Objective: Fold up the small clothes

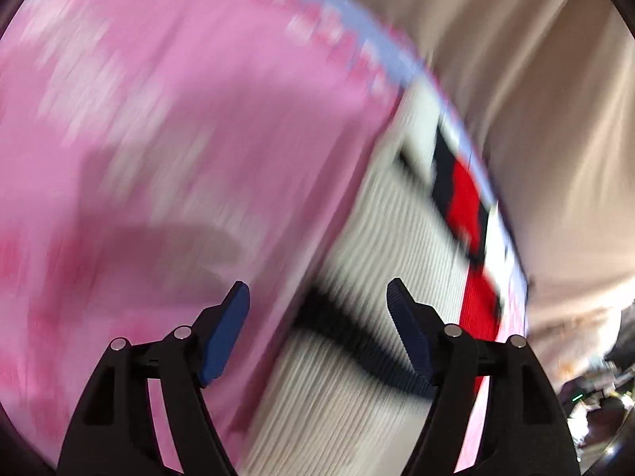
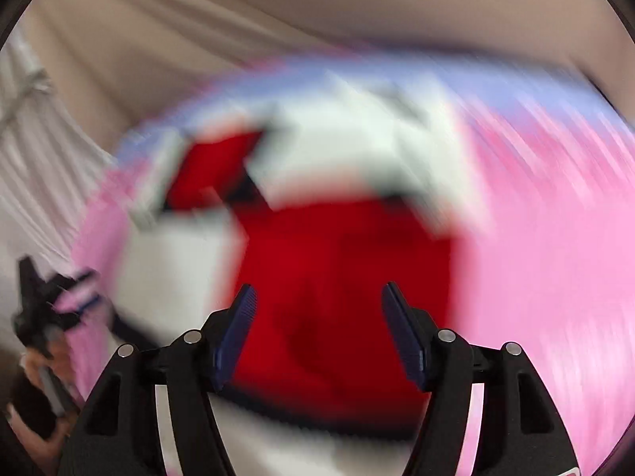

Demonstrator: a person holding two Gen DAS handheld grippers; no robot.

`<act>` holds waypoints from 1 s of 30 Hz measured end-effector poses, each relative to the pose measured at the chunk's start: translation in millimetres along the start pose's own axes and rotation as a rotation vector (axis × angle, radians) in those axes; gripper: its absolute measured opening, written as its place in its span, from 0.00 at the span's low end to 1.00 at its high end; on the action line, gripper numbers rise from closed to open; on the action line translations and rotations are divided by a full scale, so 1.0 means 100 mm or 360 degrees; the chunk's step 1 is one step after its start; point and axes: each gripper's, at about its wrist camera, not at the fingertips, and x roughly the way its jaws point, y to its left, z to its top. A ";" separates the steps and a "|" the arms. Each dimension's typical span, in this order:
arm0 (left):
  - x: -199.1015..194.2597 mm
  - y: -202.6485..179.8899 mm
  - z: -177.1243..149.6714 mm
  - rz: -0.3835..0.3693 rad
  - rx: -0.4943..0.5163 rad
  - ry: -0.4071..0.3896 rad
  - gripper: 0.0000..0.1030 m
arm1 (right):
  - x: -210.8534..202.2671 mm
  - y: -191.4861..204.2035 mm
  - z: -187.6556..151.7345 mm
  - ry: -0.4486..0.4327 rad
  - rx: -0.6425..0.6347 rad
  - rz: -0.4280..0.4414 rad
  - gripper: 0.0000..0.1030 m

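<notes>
A small knit garment, white with red panels and black stripes, lies on a pink sheet. In the left wrist view the garment [image 1: 381, 261] runs from the bottom middle toward the upper right, and my left gripper [image 1: 319, 297] is open just above its white ribbed part. In the right wrist view my right gripper [image 2: 319, 297] is open over the garment's red panel [image 2: 341, 277]. Both views are heavily blurred. The left gripper [image 2: 43, 309] shows as a dark blur at the right wrist view's left edge.
The pink sheet [image 1: 158, 139] has a pale blue border [image 1: 357, 31] and also shows in the right wrist view [image 2: 547, 258]. Beige draped cloth [image 1: 535, 99] lies beyond it. White pleated curtain [image 2: 35, 166] hangs at the left.
</notes>
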 end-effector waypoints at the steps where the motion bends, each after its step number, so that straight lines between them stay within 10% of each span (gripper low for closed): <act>1: -0.06 0.09 -0.20 -0.0032 0.0003 0.0025 0.67 | -0.11 -0.17 -0.40 0.0082 0.0095 -0.0057 0.64; 7: -0.21 0.05 -0.85 0.0013 0.0029 0.0094 0.76 | -0.13 -0.27 -1.85 0.0258 0.0471 0.0020 0.70; 14: -0.17 -0.12 -1.19 0.0148 0.0019 -0.0079 0.85 | 0.09 0.15 -1.53 0.0163 0.0056 0.0217 0.77; 16: -0.13 -0.20 -1.16 0.0134 0.0020 -0.0015 0.38 | 0.08 0.09 -1.46 0.0123 0.0096 0.0264 0.52; 17: -0.11 -0.21 -1.14 0.0094 0.0007 0.0034 0.21 | 0.11 0.04 -1.44 0.0140 0.0137 0.0318 0.10; 18: -0.10 -0.21 -1.13 0.0071 -0.0010 0.0084 0.12 | 0.15 -0.03 -1.39 0.0181 0.0210 0.0390 0.10; 24: -0.51 -0.37 -1.32 0.0080 0.0095 0.0043 0.10 | -0.50 -0.36 -1.26 -0.0046 0.0264 0.0398 0.07; 30: -0.50 -0.38 -2.19 0.0223 0.0340 0.0440 0.10 | -0.94 -0.86 -1.76 0.0109 0.0279 0.0210 0.06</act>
